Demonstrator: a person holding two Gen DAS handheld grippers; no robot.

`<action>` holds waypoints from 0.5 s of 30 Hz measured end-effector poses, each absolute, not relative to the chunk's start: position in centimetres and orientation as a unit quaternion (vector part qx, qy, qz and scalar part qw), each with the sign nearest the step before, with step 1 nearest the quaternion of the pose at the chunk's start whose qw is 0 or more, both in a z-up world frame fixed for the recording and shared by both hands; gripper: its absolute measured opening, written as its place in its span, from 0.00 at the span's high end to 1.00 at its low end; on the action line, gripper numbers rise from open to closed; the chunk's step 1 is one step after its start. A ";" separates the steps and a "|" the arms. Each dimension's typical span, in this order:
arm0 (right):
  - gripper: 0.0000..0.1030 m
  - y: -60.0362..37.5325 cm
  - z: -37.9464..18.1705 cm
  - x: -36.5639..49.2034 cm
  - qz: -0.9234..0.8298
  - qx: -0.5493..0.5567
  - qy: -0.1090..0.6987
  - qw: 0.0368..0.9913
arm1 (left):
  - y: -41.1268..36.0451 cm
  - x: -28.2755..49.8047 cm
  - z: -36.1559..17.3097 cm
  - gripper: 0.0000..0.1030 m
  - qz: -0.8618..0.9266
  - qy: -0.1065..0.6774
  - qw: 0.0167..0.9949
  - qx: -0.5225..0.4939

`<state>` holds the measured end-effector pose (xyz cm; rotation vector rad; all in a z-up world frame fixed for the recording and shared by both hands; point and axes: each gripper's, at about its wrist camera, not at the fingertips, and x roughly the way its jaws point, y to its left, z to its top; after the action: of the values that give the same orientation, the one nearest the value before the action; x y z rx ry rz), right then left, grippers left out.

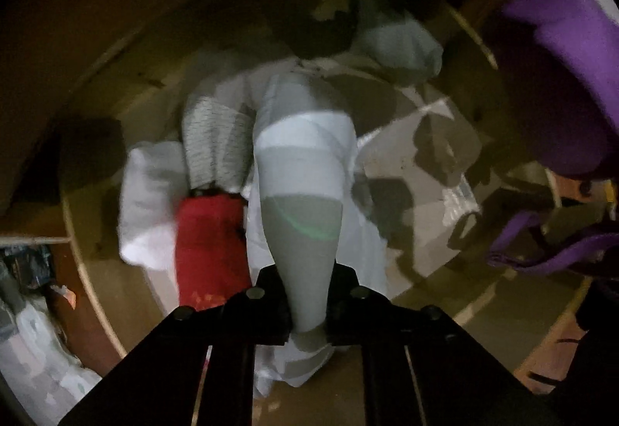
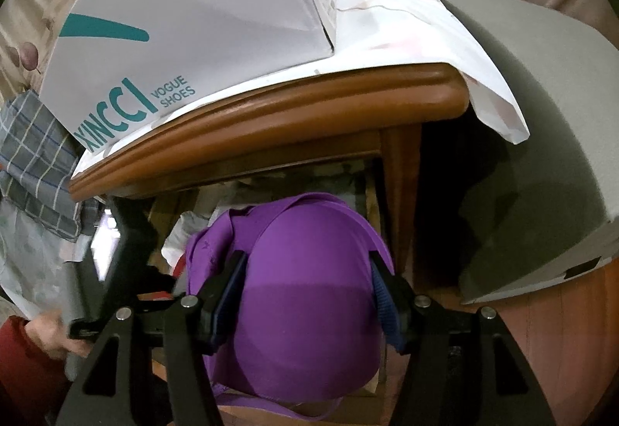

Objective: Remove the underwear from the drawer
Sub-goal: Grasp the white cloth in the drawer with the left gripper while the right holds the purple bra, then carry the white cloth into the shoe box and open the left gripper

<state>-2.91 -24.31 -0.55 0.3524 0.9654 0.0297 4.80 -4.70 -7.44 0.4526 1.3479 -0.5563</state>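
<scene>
Pinched white cloth (image 1: 305,232) fills the left wrist view: my left gripper (image 1: 307,313) is clamped fully together on one fold, and the rest of the garment trails down to the heap in the drawer (image 1: 96,263). Beside it lie a red piece (image 1: 211,248) and a white roll (image 1: 149,201), both touching the cloth I hold, so a lift may drag them up, or the thin fold may slip from my pads. Drawer walls curve close on the left and far side; the cabinet top overhangs, leaving free room only toward me. Seen from the right wrist, my right gripper (image 2: 305,298) stands about half open yet pressed on both sides of a purple bra (image 2: 305,294), already clear of the drawer. Its strap hangs loose below and could snag the drawer front. Overhead juts the wooden tabletop edge (image 2: 271,116), with a shoebox (image 2: 185,12) on it; a straight rise risks striking that edge.
</scene>
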 end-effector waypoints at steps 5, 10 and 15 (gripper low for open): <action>0.40 -24.0 -0.5 -3.1 0.016 0.163 0.461 0.872 | -2.5 3.4 -4.4 0.91 -0.249 0.590 0.749 0.172; 0.40 -23.4 -0.6 -3.1 0.017 0.150 0.461 0.874 | -2.6 2.5 -0.9 0.91 -0.251 0.569 0.768 0.150; 0.40 -23.0 -0.7 -3.2 0.018 0.137 0.464 0.875 | -1.4 1.7 3.3 0.92 -0.247 0.540 0.793 0.134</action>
<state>-3.18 -23.04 -0.69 0.2863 0.9692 0.0383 1.72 -1.44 3.34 0.2873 1.1619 -0.5301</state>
